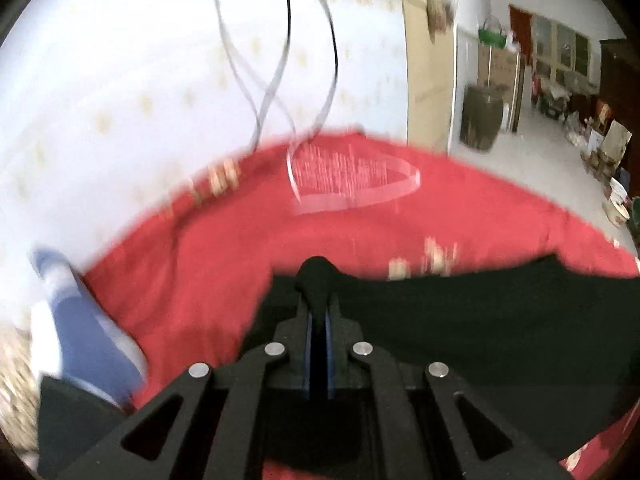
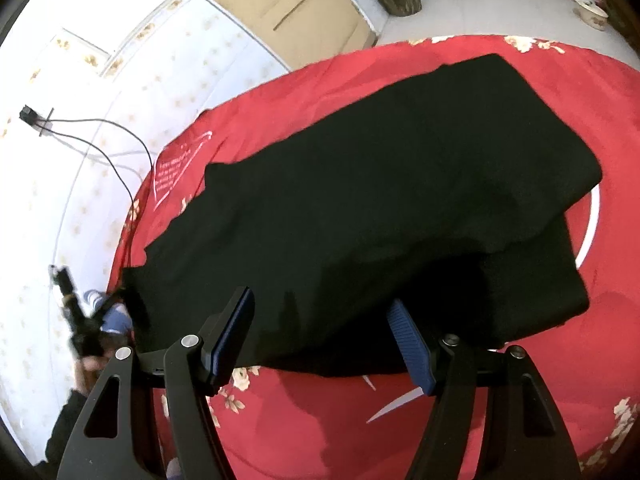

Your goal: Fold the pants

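Observation:
Black pants (image 2: 380, 184) lie on a round table under a red floral cloth (image 2: 520, 400), partly folded, with an upper layer over a lower one at the right. My left gripper (image 1: 318, 276) is shut on a bunched edge of the pants (image 1: 480, 320) and holds it just above the cloth; that view is motion-blurred. In the right wrist view the left gripper shows small at the pants' left corner (image 2: 132, 300). My right gripper (image 2: 320, 312) is open and empty, its blue-padded fingers (image 2: 236, 328) hovering over the near edge of the pants.
The red cloth (image 1: 240, 240) has a white heart print (image 1: 352, 176). Cables (image 1: 280, 60) hang by the white wall behind. A person's blue shoe (image 1: 80, 320) shows at the left. A dark jar (image 1: 480, 116), boxes and bowls stand on the floor at the right.

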Available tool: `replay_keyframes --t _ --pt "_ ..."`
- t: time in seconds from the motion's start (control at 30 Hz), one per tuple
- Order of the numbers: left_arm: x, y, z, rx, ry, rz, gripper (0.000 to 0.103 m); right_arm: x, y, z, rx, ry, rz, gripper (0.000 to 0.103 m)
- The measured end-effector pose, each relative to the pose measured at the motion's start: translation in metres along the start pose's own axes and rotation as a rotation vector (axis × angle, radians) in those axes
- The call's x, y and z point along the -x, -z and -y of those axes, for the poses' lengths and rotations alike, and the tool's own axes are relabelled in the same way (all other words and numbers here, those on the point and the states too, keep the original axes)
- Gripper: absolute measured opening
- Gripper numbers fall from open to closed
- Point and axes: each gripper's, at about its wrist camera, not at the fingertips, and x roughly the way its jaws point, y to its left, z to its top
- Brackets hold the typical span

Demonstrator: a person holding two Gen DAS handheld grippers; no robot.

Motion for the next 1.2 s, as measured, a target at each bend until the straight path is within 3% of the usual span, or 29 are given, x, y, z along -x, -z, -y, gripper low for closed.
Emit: replay_keyframes --t 0.13,0.23,0.3,0.33,0.4,0.43,0.47,0.5,0.57,0.77,0.97,1.07,1.13,1.17,1.2 --pt "0.001 -0.032 -0.002 -0.047 -0.008 0.059 0.006 0.005 -0.001 -0.003 0.012 0.004 0.031 0.068" --pt "-0.046 -0.02 -0.002 -0.066 0.024 -0.099 0.01 0.001 0.0 -0.003 0.017 0.013 0.02 0.068" --pt "-0.074 -0.005 -0.002 -0.11 -0.01 -0.204 0.012 -0.004 0.0 -0.003 0.008 0.029 0.001 0.068" --pt "-0.077 0.0 -0.003 -0.121 -0.035 -0.216 0.012 -0.004 0.0 -0.002 0.006 0.033 0.0 0.068" --pt "-0.064 0.003 -0.018 -0.049 -0.025 -0.172 0.015 -0.002 -0.001 0.0 0.005 0.045 0.009 0.068" --pt "-0.055 0.003 -0.03 0.02 -0.023 -0.149 0.021 0.0 -0.001 0.0 0.004 0.053 0.019 0.068" --pt "-0.047 0.004 -0.04 0.074 -0.034 -0.132 0.037 0.002 -0.002 0.0 -0.001 0.059 0.028 0.068" --pt "-0.038 0.008 -0.049 0.126 -0.048 -0.115 0.047 0.003 -0.002 0.0 -0.003 0.066 0.031 0.068" --pt "-0.024 0.023 -0.063 0.235 -0.016 -0.117 0.048 0.005 -0.002 0.002 -0.012 0.089 0.039 0.068" --pt "-0.03 0.077 -0.038 0.299 0.106 -0.259 0.048 0.009 0.003 0.025 -0.176 0.09 -0.021 0.068" --pt "-0.056 0.077 -0.018 0.289 0.128 -0.264 0.048 0.01 0.003 0.038 -0.255 0.087 -0.014 0.067" --pt "-0.066 0.068 -0.016 0.314 0.129 -0.237 0.047 0.012 0.0 0.037 -0.245 0.114 0.035 0.066" --pt "-0.071 0.063 -0.013 0.322 0.128 -0.232 0.039 0.011 -0.001 0.037 -0.24 0.128 0.051 0.063" --pt "-0.074 0.061 -0.012 0.312 0.098 -0.235 0.017 0.01 -0.002 0.037 -0.235 0.137 0.055 0.053" --pt "-0.075 0.059 -0.011 0.305 0.076 -0.239 0.008 0.008 -0.003 0.038 -0.228 0.158 0.058 0.045"
